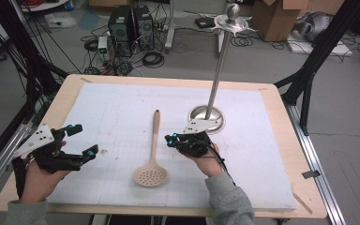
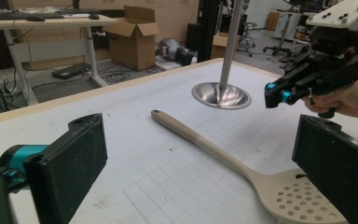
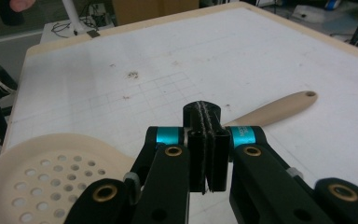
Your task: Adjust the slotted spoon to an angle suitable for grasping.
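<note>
Spoon [image 1: 152, 156] lies between grippers, steel stand [image 1: 207, 117] beyond.

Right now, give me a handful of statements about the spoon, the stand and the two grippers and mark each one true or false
1. The slotted spoon lies flat on the white mat. True.
2. The left gripper is clamped on the spoon's handle. False: its jaws stand wide apart and hold nothing.
3. The right gripper has its jaws pressed together. True, with nothing between them.
4. The metal stand lies toppled on the mat. False: it stands upright on its round base.
5. The spoon's perforated bowl points toward the far edge of the table. False: the bowl is at the near end, the handle tip at the far end.
</note>
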### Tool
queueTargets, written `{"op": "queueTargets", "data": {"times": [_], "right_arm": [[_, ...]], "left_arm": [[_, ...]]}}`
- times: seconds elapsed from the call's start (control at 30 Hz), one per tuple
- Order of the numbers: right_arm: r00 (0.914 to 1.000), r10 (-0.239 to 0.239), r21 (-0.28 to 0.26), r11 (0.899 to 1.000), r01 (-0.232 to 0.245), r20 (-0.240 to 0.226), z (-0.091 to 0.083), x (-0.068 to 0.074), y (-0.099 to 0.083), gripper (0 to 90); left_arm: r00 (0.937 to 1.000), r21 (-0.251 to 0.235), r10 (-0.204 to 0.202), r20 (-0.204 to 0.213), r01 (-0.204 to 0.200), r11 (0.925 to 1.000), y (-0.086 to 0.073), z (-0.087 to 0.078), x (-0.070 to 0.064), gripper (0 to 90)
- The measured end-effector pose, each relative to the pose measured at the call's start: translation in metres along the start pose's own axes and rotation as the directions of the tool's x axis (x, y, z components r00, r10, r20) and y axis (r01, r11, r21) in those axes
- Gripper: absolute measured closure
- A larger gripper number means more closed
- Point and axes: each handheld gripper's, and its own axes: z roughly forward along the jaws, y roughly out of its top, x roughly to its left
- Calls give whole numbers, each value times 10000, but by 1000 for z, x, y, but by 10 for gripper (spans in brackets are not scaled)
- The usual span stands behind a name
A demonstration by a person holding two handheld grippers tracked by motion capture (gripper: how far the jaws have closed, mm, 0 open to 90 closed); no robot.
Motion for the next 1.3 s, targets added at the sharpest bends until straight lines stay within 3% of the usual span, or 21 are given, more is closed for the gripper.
{"op": "queueTargets", "data": {"times": [0.37,0.63,1.3], "right_arm": [[9983,-44,572,9983,77,-577,39,4,-4,895],[9969,-219,1195,9924,309,-755,65,10,-8,894],[9944,-485,1913,9793,659,-941,91,10,-15,897]], "left_arm": [[10000,30,-23,26,23,10000,-1,0,0,35],[10000,65,-18,47,18,10000,-2,1,0,35],[10000,191,-21,37,20,9998,-4,2,1,35]]}}
